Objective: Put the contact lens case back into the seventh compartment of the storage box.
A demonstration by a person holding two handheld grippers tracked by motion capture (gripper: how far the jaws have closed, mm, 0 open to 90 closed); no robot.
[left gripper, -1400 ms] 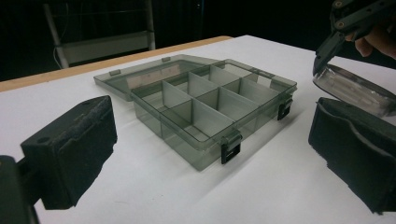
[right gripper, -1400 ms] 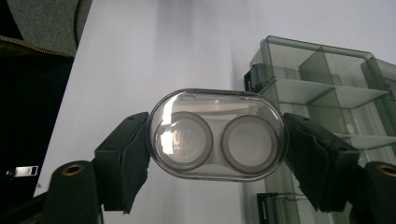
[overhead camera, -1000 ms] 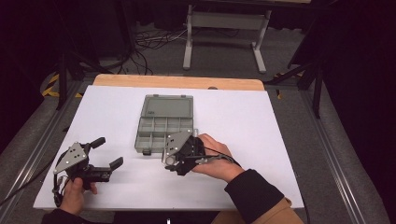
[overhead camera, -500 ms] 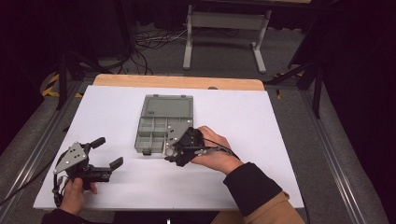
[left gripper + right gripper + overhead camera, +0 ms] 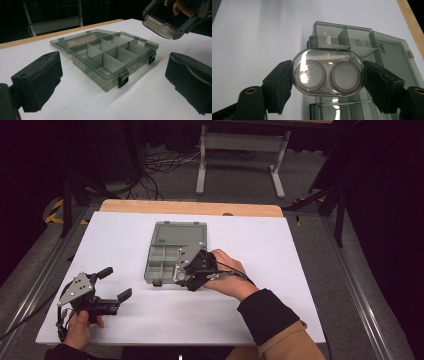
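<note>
The right gripper has slid over the open box, clamping a clear oval case. The case isn't placed yet. The left gripper waits, jaws apart, empty.

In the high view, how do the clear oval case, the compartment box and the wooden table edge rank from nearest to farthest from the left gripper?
From the left gripper:
1. Compartment box, to its right, lid open.
2. Clear oval case, farther right, in the right gripper.
3. Wooden table edge, along the far side.

place: lab | cues: white table; floor cables; metal stand
</note>
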